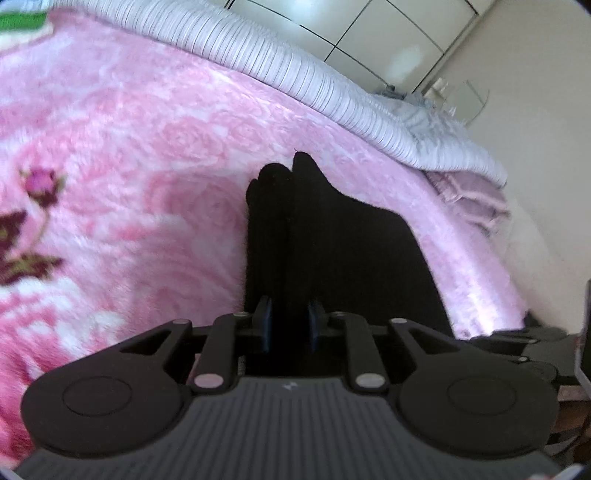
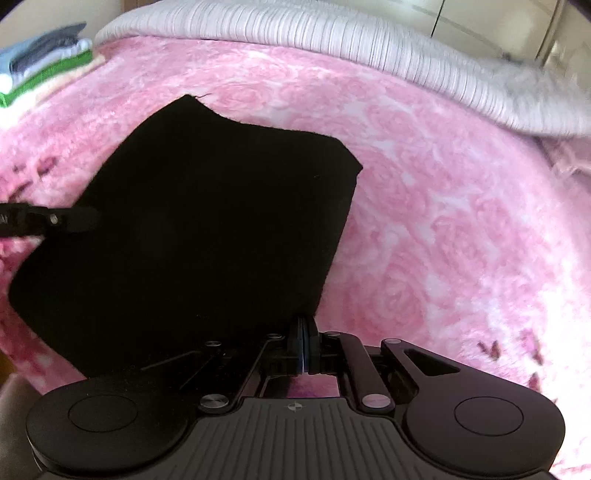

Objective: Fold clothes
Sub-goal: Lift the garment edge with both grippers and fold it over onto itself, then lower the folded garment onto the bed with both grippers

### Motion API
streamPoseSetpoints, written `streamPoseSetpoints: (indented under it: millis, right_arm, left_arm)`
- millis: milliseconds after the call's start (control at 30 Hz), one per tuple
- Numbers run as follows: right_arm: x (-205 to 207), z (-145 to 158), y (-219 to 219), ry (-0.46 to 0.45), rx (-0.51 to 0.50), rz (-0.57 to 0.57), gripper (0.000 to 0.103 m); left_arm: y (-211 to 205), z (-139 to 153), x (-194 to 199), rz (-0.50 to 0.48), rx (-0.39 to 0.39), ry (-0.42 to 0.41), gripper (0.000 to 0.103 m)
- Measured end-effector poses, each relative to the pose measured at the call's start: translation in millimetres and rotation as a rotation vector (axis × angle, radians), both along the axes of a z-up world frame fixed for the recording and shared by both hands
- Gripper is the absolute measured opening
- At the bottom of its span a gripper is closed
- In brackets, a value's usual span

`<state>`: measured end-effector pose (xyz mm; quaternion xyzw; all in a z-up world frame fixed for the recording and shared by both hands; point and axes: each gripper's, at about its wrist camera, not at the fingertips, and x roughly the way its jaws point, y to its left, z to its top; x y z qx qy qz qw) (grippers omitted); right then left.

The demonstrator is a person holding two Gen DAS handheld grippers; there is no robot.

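A black garment [image 2: 207,221] lies spread on the pink rose-patterned blanket [image 2: 443,221]. My right gripper [image 2: 304,341] is shut on the garment's near right corner, its pads pressed together with the thin edge between them. My left gripper [image 1: 290,319] is shut on a bunched fold of the same black garment [image 1: 332,240], which rises in a ridge ahead of the jaws. In the right wrist view the left gripper [image 2: 55,219] reaches in at the garment's left edge. The right gripper's body [image 1: 535,343] shows at the right edge of the left wrist view.
A ribbed white-lilac duvet [image 2: 332,40] runs along the blanket's far edge. A stack of folded clothes [image 2: 44,62] sits at the far left corner. A fringed lilac throw [image 1: 469,199] hangs at the right, with white wardrobe doors [image 1: 369,29] behind.
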<state>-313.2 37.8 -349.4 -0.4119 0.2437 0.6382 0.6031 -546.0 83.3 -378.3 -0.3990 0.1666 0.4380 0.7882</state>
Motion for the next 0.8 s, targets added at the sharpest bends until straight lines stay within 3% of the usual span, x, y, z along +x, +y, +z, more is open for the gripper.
streamPoseSetpoints:
  millis: [133,233,400,500,567,667,733,767,800]
  right_arm:
    - [-1.1,-2.8,0.6,-0.019,0.019,-0.006,0.006]
    - [23.3,7.2,-2.1,0.125,0.017,-0.065,0.006]
    - [68.1,15.5,-25.9,0.388,0.047,-0.165,0.006]
    - [95.1,10.6,-43.9,0.586,0.035,-0.281,0.007]
    - [103.4,4.6,-52.1,0.664,0.034,-0.328,0.007]
    - [91.6,0.9,-51.0,0.653,-0.002,-0.326,0.006]
    - [70.8,2.6,-48.2,0.564,0.005,-0.29,0.006]
    - [59.5,2.8,-46.9,0.503,0.01,-0.262,0.006]
    - [48.2,3.1,-45.6,0.442,0.015,-0.234,0.006]
  left_arm:
    - [1.6,11.9,12.4,0.018,-0.014,0.105,0.021]
    - [-11.4,40.4,18.5,0.04,0.04,0.194,0.018]
    - [-43.3,74.8,13.2,0.022,0.082,0.155,0.019]
    - [-60.6,79.7,18.0,-0.028,0.071,0.12,0.019]
    - [-62.7,72.2,25.9,-0.057,0.047,0.108,0.019]
    - [-60.8,52.8,40.2,-0.072,0.032,0.192,0.019]
    - [-59.9,39.3,45.2,-0.068,0.029,0.276,0.019]
    - [-59.4,32.5,47.6,-0.065,0.027,0.319,0.013]
    - [-59.4,29.2,46.5,-0.066,0.027,0.325,0.012]
